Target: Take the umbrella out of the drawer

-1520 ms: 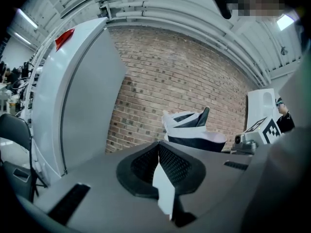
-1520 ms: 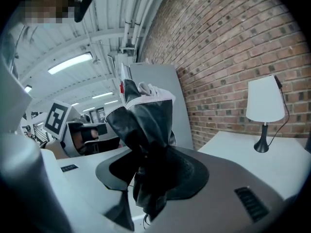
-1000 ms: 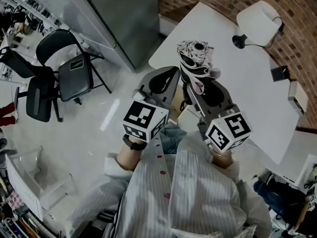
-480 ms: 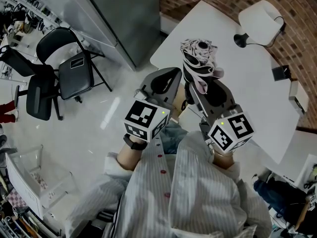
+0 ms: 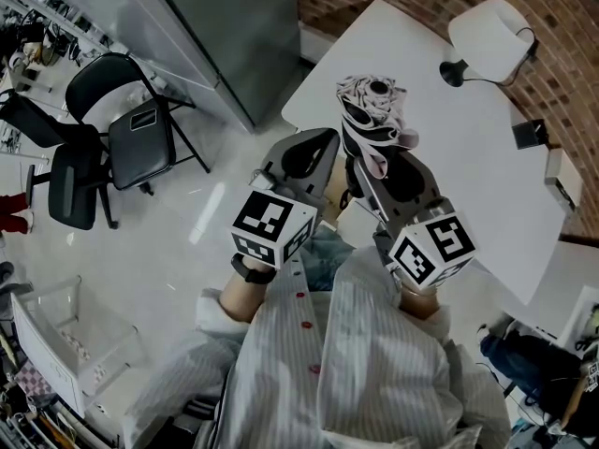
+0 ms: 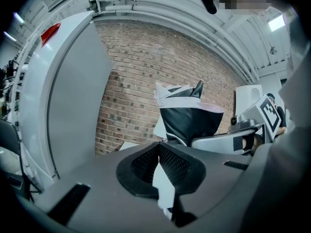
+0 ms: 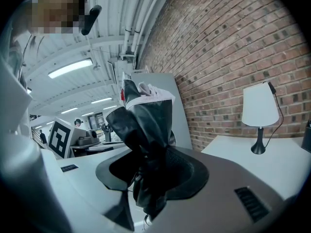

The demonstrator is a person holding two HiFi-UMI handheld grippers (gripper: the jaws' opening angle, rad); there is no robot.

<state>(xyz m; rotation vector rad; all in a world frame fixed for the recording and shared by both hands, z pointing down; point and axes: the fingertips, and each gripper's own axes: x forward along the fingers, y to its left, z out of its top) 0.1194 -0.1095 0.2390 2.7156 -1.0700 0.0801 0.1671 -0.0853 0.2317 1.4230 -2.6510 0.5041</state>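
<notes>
The folded umbrella, black with a white patterned canopy, stands upright over the near edge of the white table. My right gripper is shut on its lower part. In the right gripper view the dark fabric of the umbrella fills the space between the jaws of the right gripper. My left gripper is held just to its left, apart from it, shut with nothing in it. In the left gripper view the umbrella rises beyond the left gripper, whose pads meet. No drawer is in view.
A white lamp and a small black box stand at the far side of the table, by the brick wall. A tall grey cabinet is at the back left. Black chairs and a clear bin are on the floor at left.
</notes>
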